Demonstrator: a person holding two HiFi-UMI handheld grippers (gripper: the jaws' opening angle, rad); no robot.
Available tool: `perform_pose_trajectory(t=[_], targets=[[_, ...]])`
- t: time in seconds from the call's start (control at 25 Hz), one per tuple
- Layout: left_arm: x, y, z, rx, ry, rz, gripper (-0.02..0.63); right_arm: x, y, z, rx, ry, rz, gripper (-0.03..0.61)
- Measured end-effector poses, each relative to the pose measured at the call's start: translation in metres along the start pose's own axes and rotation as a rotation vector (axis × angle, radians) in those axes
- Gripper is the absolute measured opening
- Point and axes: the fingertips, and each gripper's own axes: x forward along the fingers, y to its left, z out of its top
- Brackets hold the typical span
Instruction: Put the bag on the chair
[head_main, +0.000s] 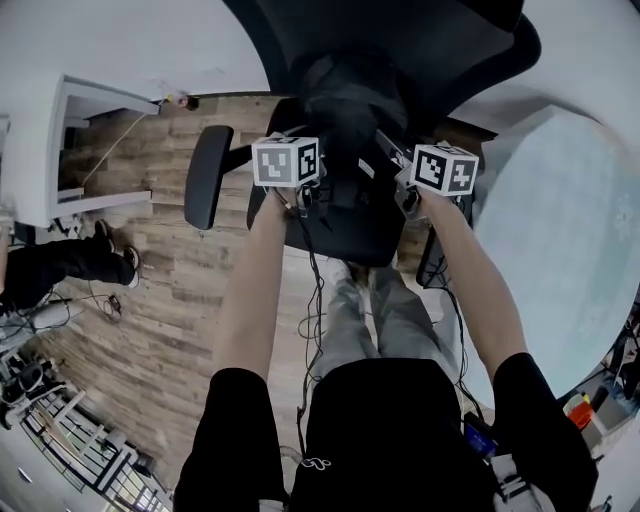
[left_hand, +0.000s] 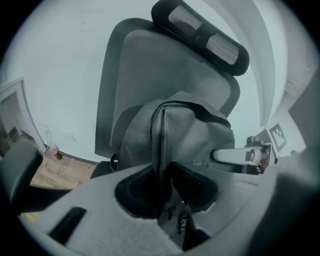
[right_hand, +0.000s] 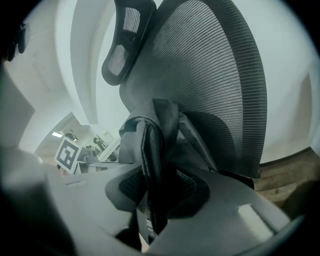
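Note:
A dark grey bag (head_main: 345, 115) sits upright on the seat of the black mesh office chair (head_main: 345, 240), leaning against the backrest. My left gripper (head_main: 308, 195) is at the bag's left side and my right gripper (head_main: 405, 195) at its right side. In the left gripper view the bag (left_hand: 192, 135) fills the middle, and a strap (left_hand: 159, 145) runs between the spread pads of the left gripper (left_hand: 162, 182). In the right gripper view a black padded strap (right_hand: 151, 150) of the bag (right_hand: 165, 117) hangs loose between the pads of the right gripper (right_hand: 155, 190). Both grippers are open.
The chair's left armrest (head_main: 205, 175) juts out beside my left gripper. A round white table (head_main: 570, 230) stands close on the right. A white cabinet (head_main: 60, 150) and a person's legs (head_main: 60, 265) are at the left, with cables on the wooden floor (head_main: 170, 330).

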Motion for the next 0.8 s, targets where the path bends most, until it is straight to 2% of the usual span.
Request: perform_pose_trajectory(t=[0.12,0.24,0.28,0.4,0.44,0.52,0.56,0.6,0.64,0.8], targets=[[-0.011,0.001,-0.003,-0.003,-0.029,-0.023,0.114,-0.003,0.004,0.003,-0.012,0.007,-0.022,0.118],[-0.024,0.003,-0.014,-0.018,-0.023,-0.038,0.203,-0.014,0.007,0.008,-0.049,-0.004,-0.051,0.188],[-0.033,0.004,-0.02,-0.016,-0.022,-0.039,0.206,-0.02,0.01,0.008,-0.068,-0.011,-0.056,0.214],[-0.071,0.005,-0.031,-0.008,-0.077,-0.008,0.202,-0.05,0.026,0.014,-0.141,-0.04,-0.064,0.221],[-0.088,0.004,-0.029,-0.007,-0.118,0.005,0.19,-0.061,0.033,0.019,-0.157,-0.063,-0.068,0.213],[-0.122,-0.001,-0.021,-0.014,-0.21,0.027,0.084,-0.084,0.048,0.026,-0.172,-0.12,-0.078,0.162],[-0.139,-0.005,-0.017,-0.019,-0.25,0.034,0.025,-0.094,0.056,0.028,-0.175,-0.146,-0.082,0.121],[-0.154,-0.01,-0.013,-0.021,-0.286,0.038,-0.005,-0.103,0.065,0.031,-0.182,-0.169,-0.085,0.058],[-0.167,-0.016,-0.007,-0.018,-0.323,0.038,-0.003,-0.11,0.075,0.035,-0.193,-0.193,-0.086,0.012],[-0.217,-0.055,0.013,0.023,-0.458,-0.018,-0.003,-0.129,0.128,0.054,-0.233,-0.309,-0.051,0.011]])
